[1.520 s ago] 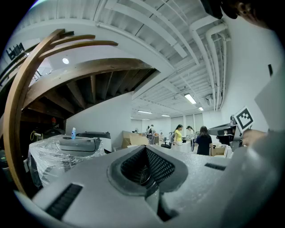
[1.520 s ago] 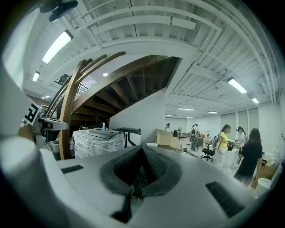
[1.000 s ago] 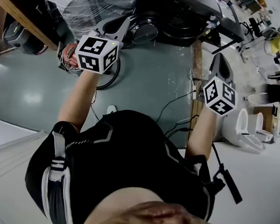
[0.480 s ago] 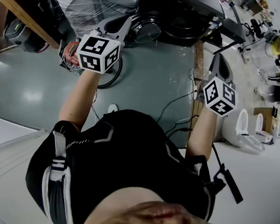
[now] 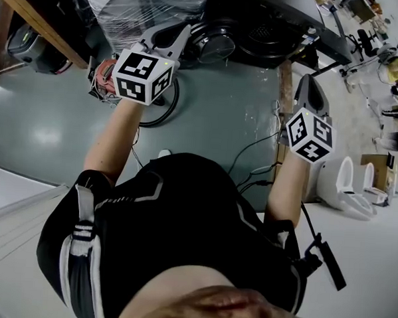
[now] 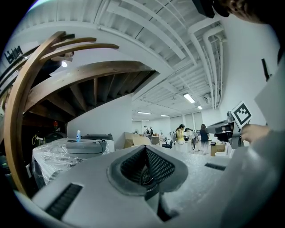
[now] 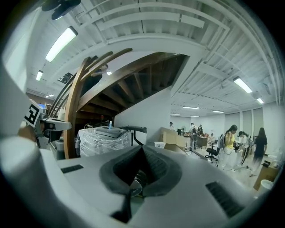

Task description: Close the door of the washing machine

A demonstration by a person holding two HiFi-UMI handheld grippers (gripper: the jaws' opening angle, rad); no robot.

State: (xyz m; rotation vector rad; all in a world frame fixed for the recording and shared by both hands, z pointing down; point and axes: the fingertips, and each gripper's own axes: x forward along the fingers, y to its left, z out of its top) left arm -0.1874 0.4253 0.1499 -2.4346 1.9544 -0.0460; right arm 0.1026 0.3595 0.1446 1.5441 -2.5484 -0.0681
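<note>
In the head view the dark washing machine [image 5: 273, 22] stands at the top, its round glass door [image 5: 215, 43] swung out on the machine's left side. My left gripper [image 5: 184, 29] is shut and empty, its tip just short of the door. The right gripper [image 5: 308, 81] is also shut and empty, over the floor to the right of the machine's front. In the left gripper view the left gripper [image 6: 146, 171] has its jaws pressed together, and a small round glassy shape shows low behind them. In the right gripper view the right gripper [image 7: 133, 176] shows the same.
A plastic-wrapped appliance [image 5: 137, 9] sits left of the machine under a wooden staircase beam [image 5: 33, 20]. A red cable coil [image 5: 103, 77] and black cables [image 5: 158, 110] lie on the grey floor. White toilets [image 5: 347, 186] stand at the right. Several people stand far off [image 6: 180, 133].
Both grippers have edged toward the machine and stayed shut. The machine and the wrapped appliance sit slightly further right in the head view.
</note>
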